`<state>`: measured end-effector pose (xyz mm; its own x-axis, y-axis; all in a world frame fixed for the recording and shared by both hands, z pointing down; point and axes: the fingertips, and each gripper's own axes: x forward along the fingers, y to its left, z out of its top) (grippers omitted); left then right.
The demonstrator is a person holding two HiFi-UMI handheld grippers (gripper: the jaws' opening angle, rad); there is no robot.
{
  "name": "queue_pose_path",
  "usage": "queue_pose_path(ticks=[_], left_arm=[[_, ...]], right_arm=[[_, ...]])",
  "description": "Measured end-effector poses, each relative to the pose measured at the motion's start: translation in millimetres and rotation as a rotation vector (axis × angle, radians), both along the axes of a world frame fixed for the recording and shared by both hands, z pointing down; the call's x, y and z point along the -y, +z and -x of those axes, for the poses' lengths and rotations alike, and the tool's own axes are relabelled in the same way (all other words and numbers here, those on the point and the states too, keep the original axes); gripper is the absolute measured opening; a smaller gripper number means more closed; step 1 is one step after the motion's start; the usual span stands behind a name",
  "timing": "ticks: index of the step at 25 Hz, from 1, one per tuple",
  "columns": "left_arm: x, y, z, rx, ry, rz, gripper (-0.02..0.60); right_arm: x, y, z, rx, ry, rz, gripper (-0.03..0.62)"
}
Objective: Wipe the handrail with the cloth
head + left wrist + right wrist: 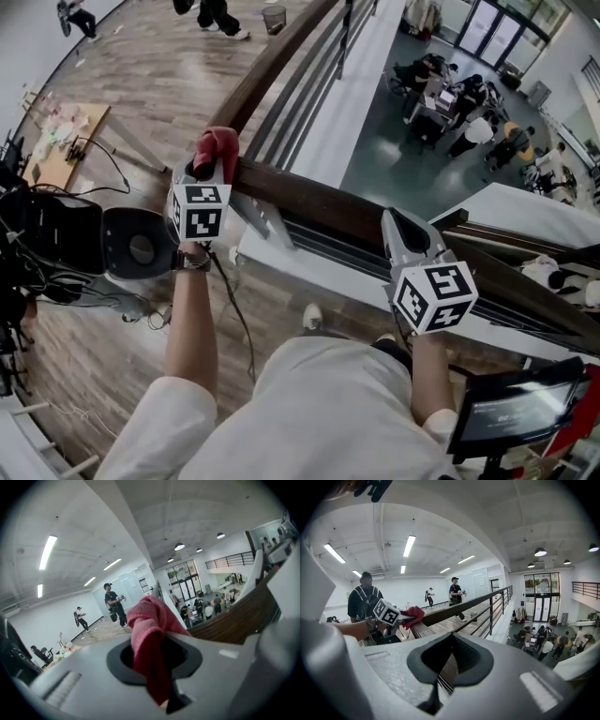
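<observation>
Wiping in progress: the left hand-held gripper (212, 167) clamps the red cloth (149, 634) on the handrail (319, 202). The right hand-held gripper (401, 227), closed and empty, rests on the rail. Next: slide the cloth along it.

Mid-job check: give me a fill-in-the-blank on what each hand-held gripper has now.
1. The left hand-held gripper is shut on a red ____.
2. It meets the handrail, which is dark ____ wood.
3. The right hand-held gripper rests on the handrail, shut and holding ____.
Missing words: cloth; brown; nothing.
</observation>
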<state>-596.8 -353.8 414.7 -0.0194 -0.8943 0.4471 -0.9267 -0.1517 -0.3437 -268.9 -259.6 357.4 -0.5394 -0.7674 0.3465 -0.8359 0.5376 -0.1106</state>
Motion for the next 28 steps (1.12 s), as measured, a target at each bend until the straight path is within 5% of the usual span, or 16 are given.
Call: queue_pose_path(ticks=[12,28], left_arm=[[-36.8,4.2,-118.5,-0.024,0.116,-0.007,0.083],[-64.4,10.7,-203.0,-0.041,0.167,0.009,0.083]], right_arm=[[-15.2,9.8,-36.3,0.029,0.007,0.016,0.003],[-39.5,19.0,-127.9,0.04,0.109,-0.003,0.003]])
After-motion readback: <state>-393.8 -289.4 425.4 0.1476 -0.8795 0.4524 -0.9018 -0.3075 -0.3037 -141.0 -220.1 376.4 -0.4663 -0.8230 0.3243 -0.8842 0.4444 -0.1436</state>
